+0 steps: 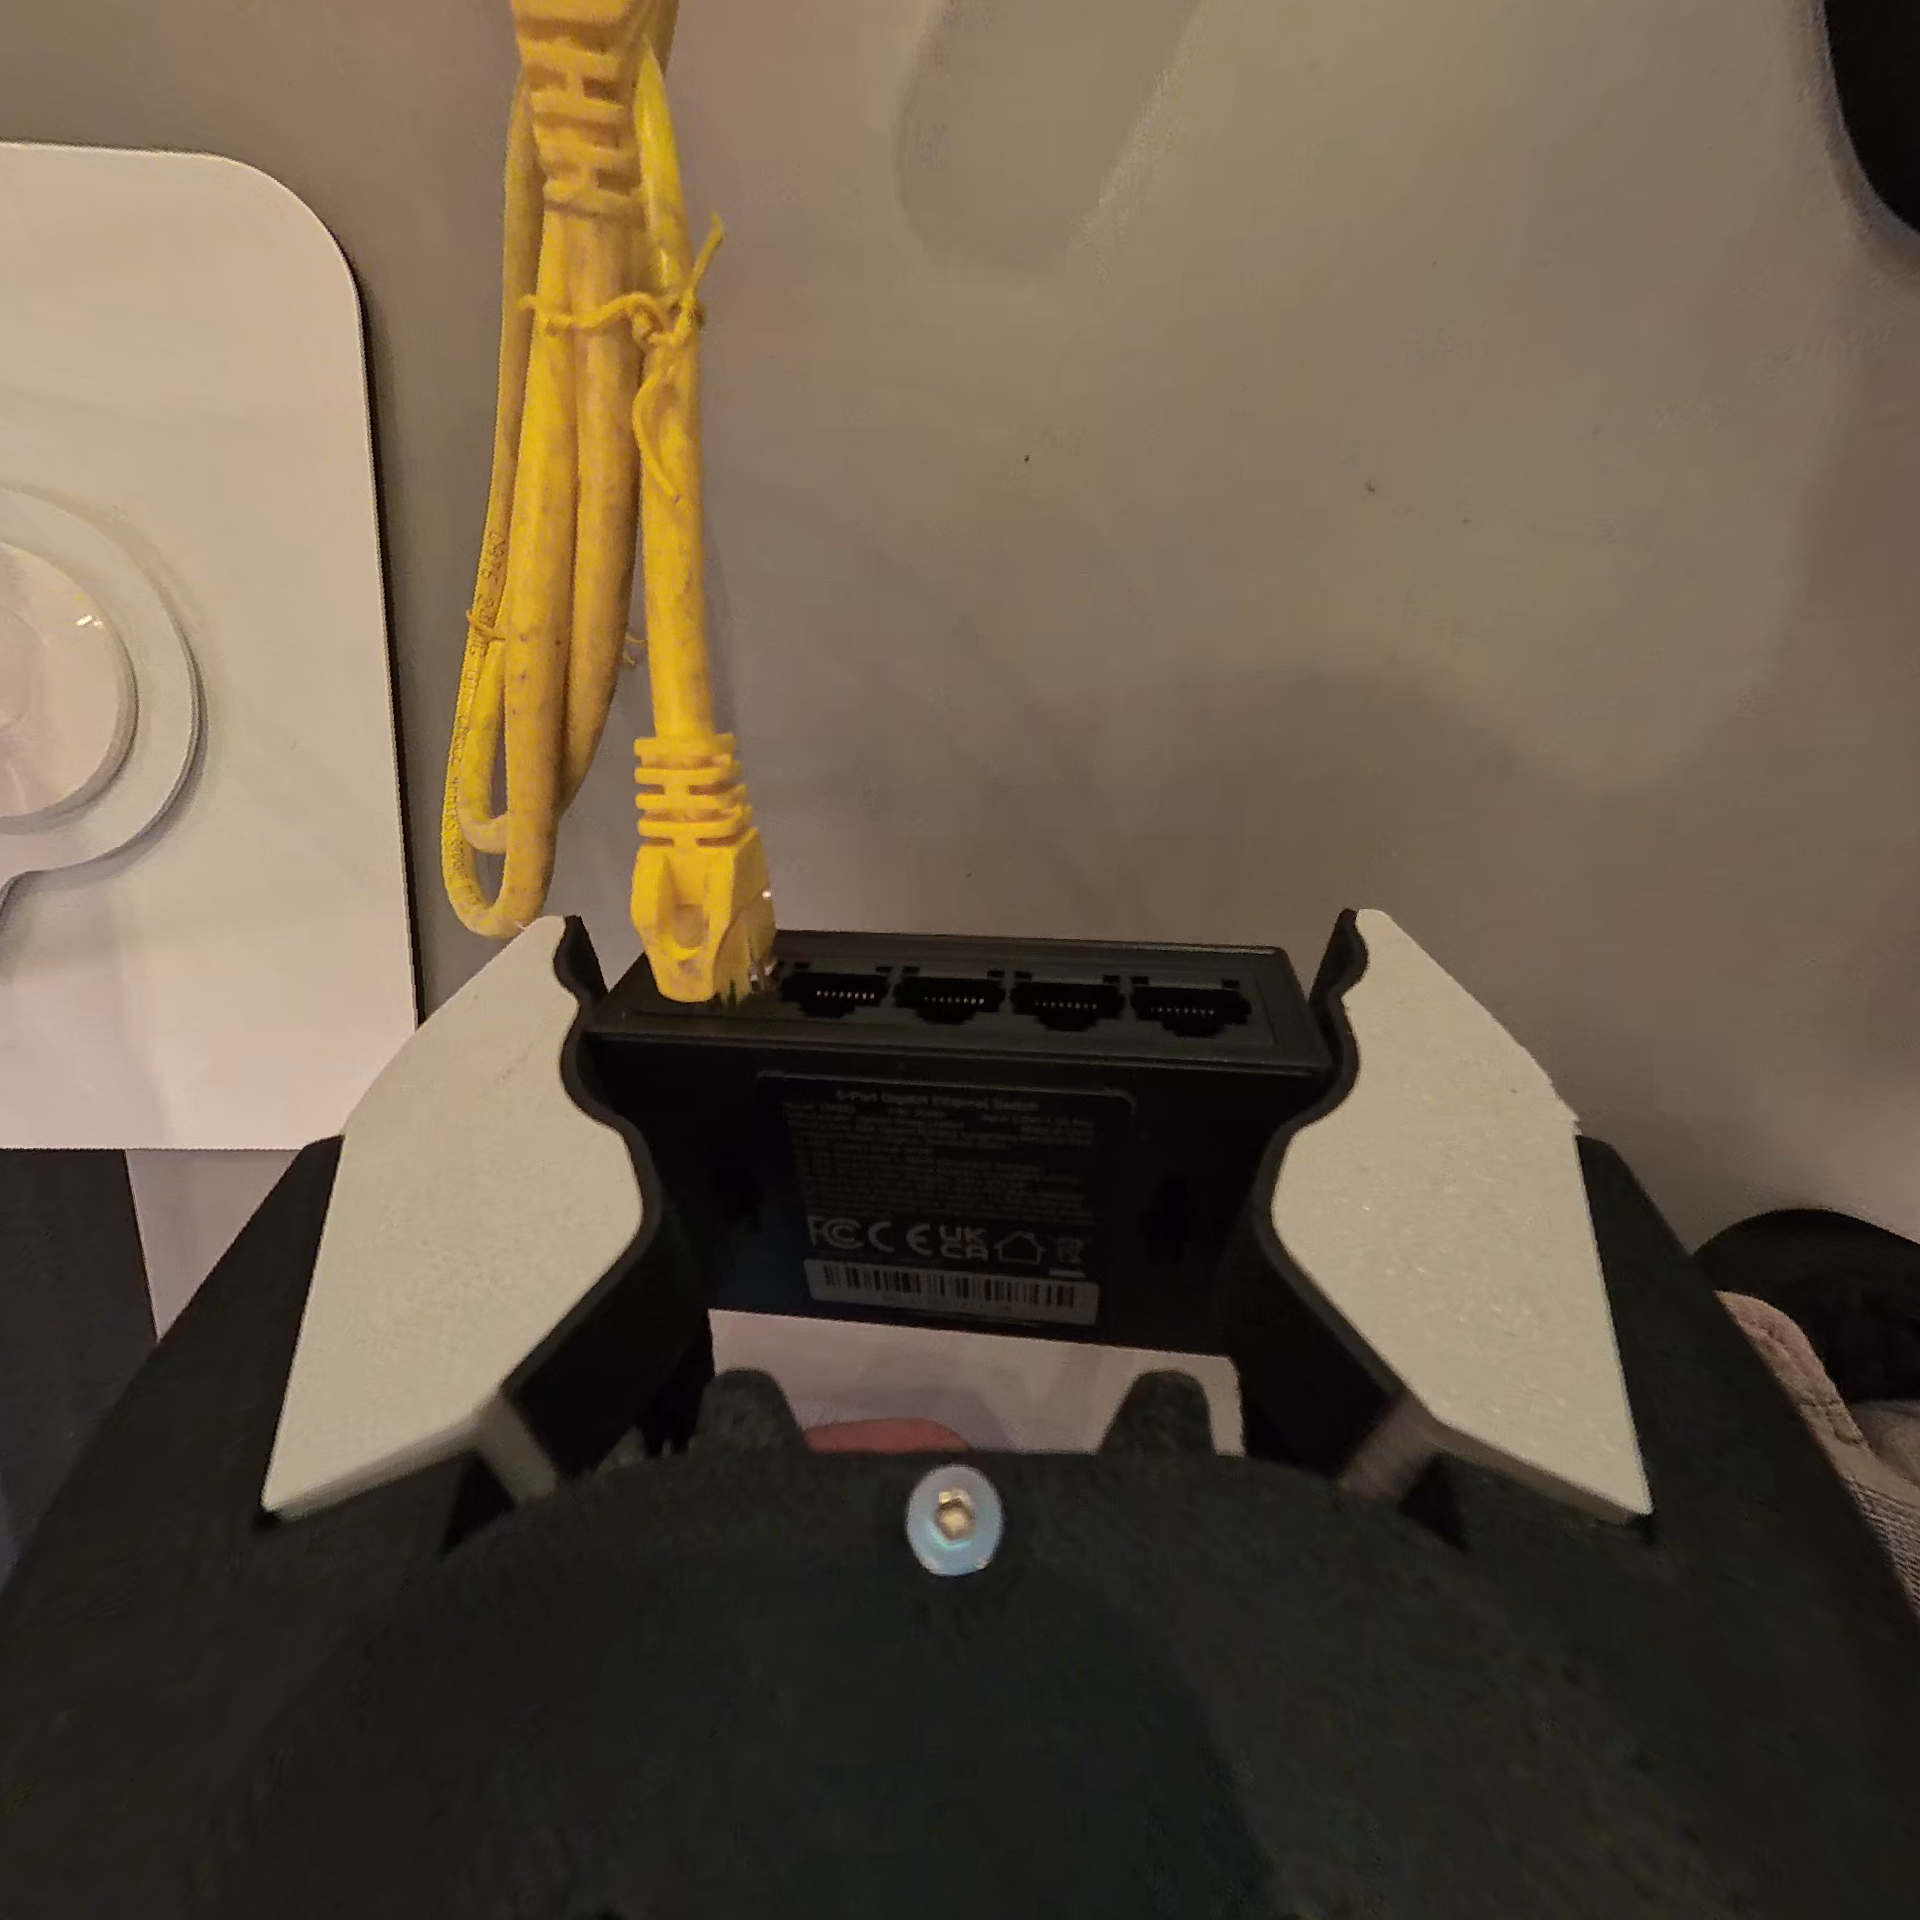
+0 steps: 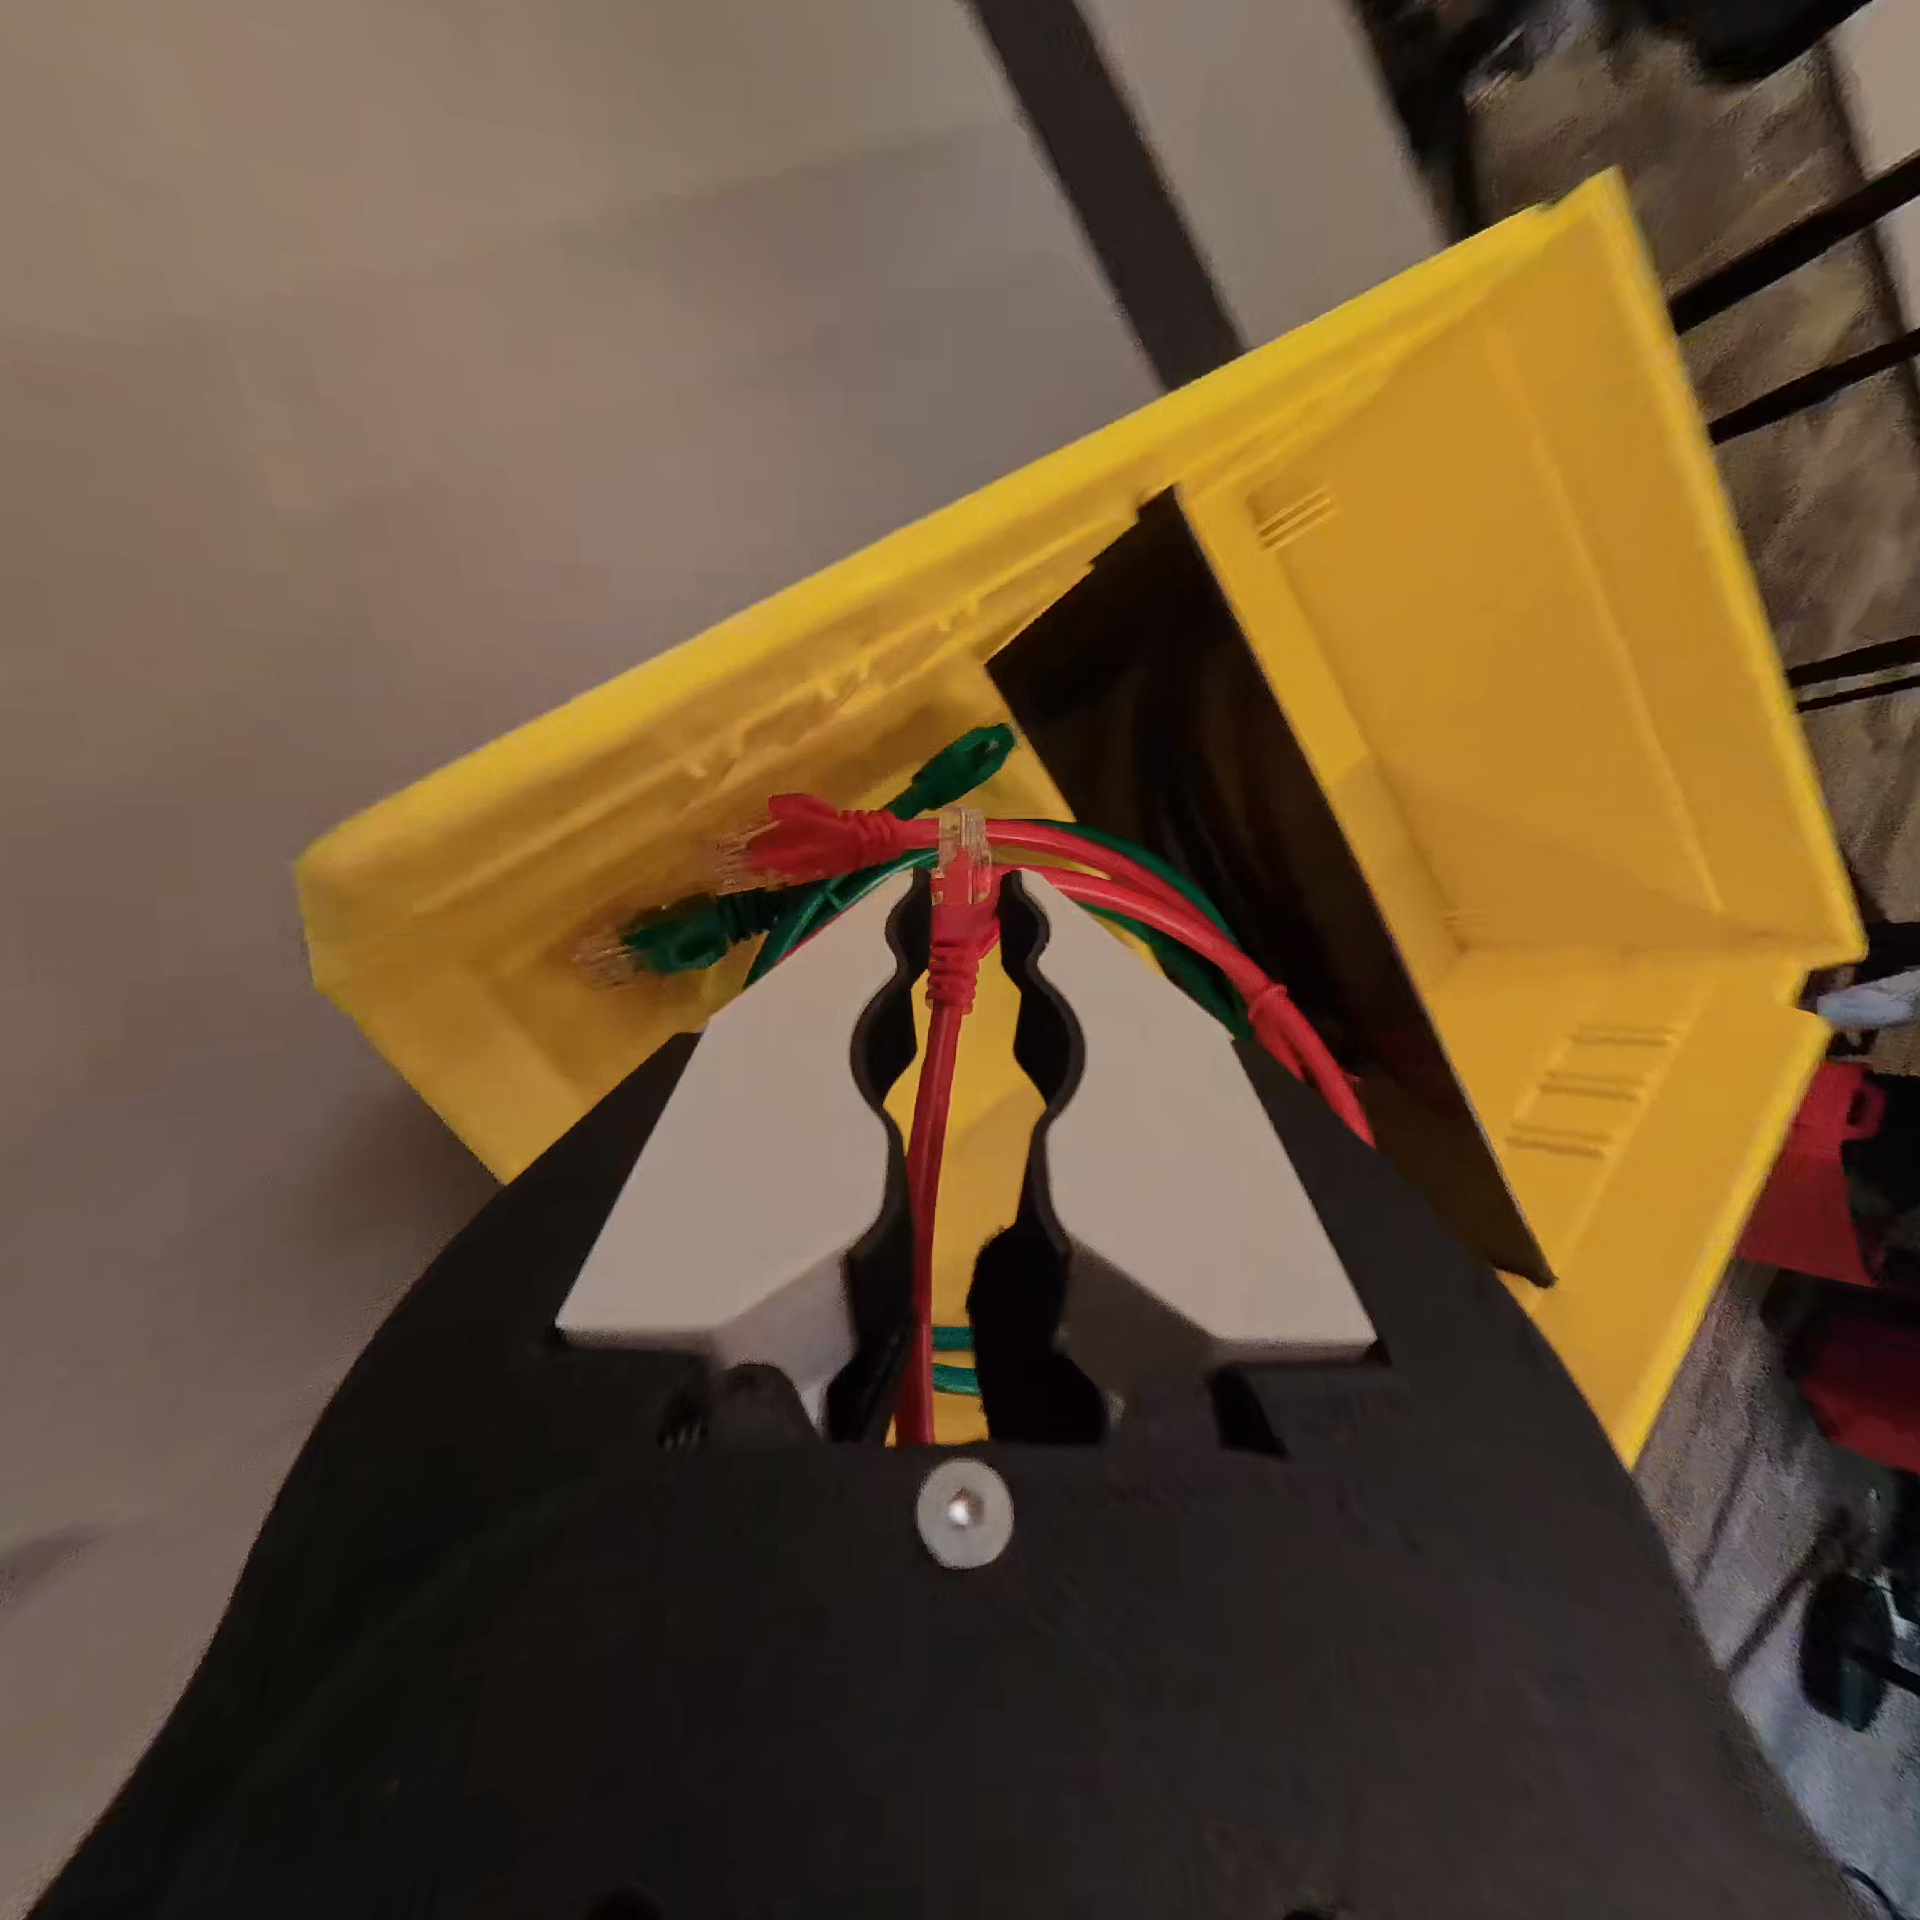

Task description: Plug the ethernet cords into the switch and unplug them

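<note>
In the left wrist view my left gripper is shut on a black switch, held by its two ends with the port row facing up. A yellow ethernet cord, bundled with a tie, has its plug in the leftmost port; the other ports are empty. In the right wrist view my right gripper is shut on a red ethernet cord just behind its clear plug. More red cords and green cords lie in a yellow bin.
A white sheet with a clear round blister lies left of the switch on the pale table. The yellow bin's lid stands open, with a dark compartment beside the cords. Red things and clutter lie on the floor to the right. The gap from one gripper's tips to the other's is roughly 45 cm.
</note>
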The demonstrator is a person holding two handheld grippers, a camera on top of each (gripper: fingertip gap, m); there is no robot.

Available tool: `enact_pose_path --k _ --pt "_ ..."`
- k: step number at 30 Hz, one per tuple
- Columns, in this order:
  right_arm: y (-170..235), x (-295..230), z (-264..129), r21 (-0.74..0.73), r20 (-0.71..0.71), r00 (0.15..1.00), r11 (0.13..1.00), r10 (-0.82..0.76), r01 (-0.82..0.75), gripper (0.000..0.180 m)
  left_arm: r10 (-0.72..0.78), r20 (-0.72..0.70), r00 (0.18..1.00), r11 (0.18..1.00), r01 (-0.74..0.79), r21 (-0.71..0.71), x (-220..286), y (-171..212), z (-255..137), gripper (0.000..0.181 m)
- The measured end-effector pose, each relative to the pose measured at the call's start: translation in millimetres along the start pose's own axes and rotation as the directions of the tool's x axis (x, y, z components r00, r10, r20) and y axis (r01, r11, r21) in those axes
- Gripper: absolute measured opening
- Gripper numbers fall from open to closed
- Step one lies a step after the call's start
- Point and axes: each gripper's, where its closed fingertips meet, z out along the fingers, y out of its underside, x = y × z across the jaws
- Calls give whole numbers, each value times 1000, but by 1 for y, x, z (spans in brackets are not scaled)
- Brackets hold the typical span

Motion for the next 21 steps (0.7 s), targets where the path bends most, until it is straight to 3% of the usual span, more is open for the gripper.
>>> enact_pose_path --k 3,5,7,12,16,21 --pt "8 -6 12 -113 64 998 994 9 -2 12 -1 1 1000 1000 1 -1 0 1 0 127" --pt "-2 -5 7 -110 85 996 994 -21 30 15 -1 1 1000 1000 1 0 0 1 -1 127" --pt "-3 -4 1 -167 107 994 985 -27 45 44 -4 -1 1000 1000 4 5 -1 1 -1 127" --pt "1 -1 -9 -243 157 986 966 -54 91 75 -11 -5 1000 1000 11 15 -2 3 -2 127" --pt "-7 10 -29 -240 131 988 964 -81 110 78 -15 -3 1000 1000 15 25 -3 4 -5 127" --pt "-57 32 -73 -150 -61 966 959 -252 241 64 -18 0 1000 999 18 28 -3 5 -8 127"
